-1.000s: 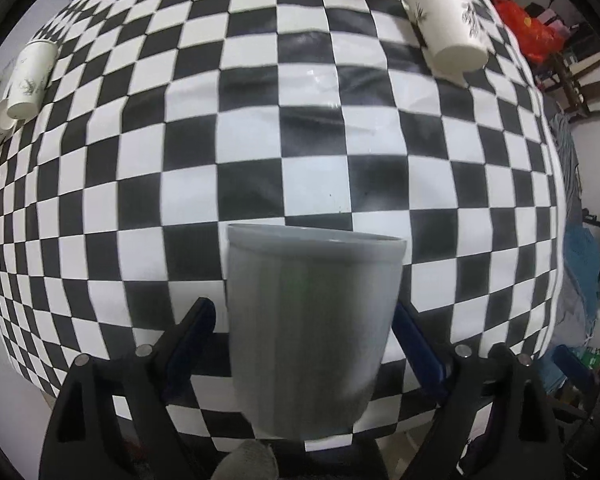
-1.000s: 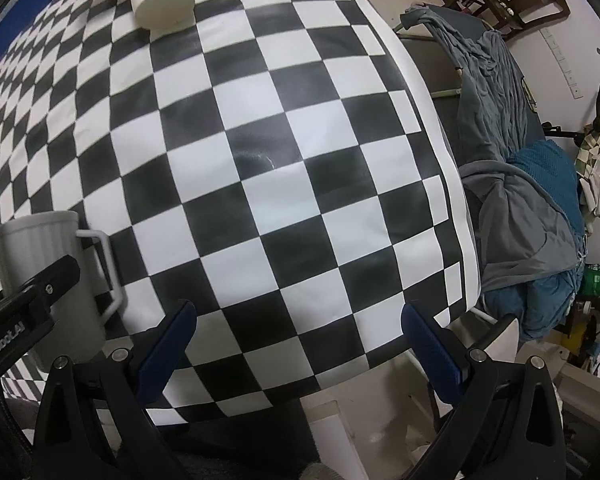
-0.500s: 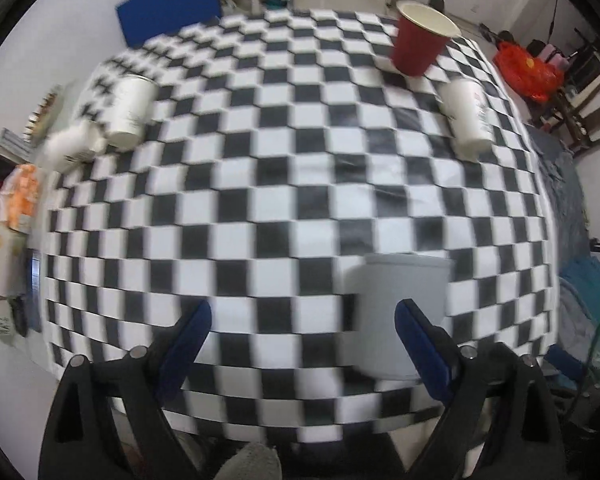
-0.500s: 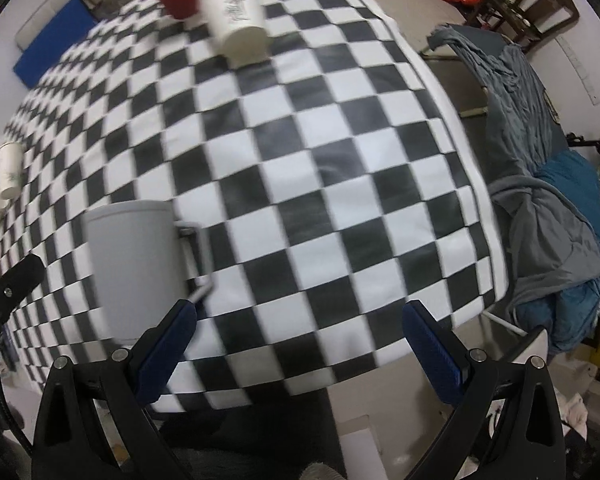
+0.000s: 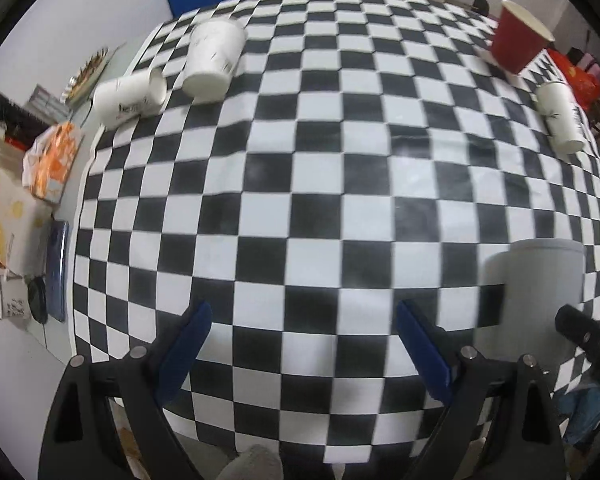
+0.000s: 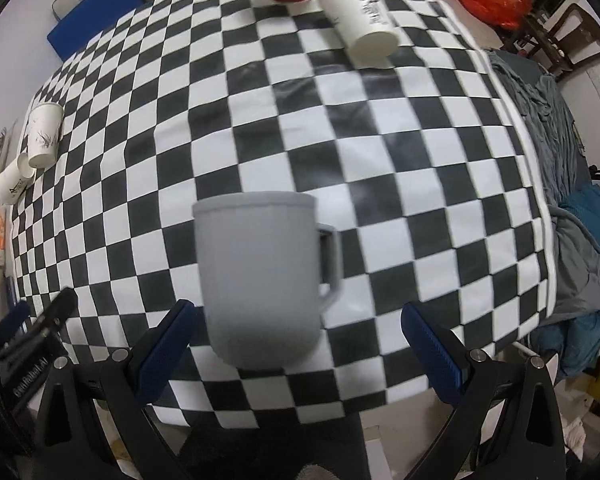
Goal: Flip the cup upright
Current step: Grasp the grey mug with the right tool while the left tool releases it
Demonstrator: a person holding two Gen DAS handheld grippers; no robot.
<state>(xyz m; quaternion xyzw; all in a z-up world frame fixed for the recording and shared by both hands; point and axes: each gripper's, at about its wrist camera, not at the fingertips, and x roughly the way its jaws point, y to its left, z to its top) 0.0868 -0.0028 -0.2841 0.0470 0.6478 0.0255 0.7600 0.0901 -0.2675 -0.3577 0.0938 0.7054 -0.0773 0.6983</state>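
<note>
A grey mug (image 6: 260, 276) with a handle on its right stands upright on the checkered tablecloth near the table's front edge. It also shows at the right of the left wrist view (image 5: 536, 284). My right gripper (image 6: 300, 340) is open; the mug stands just ahead of its fingers, towards the left one, apart from both. My left gripper (image 5: 304, 344) is open and empty, well to the left of the mug.
A red cup (image 5: 520, 40) stands at the far side with a white paper cup (image 5: 560, 120) lying by it. Two more white paper cups (image 5: 212, 60) lie at the far left. Boxes and a mug (image 5: 10, 296) sit left of the table. Clothes (image 6: 580, 240) hang on the right.
My left gripper has let go of the grey mug and drawn back and to the left. My right gripper has swung over so the mug is now in front of it.
</note>
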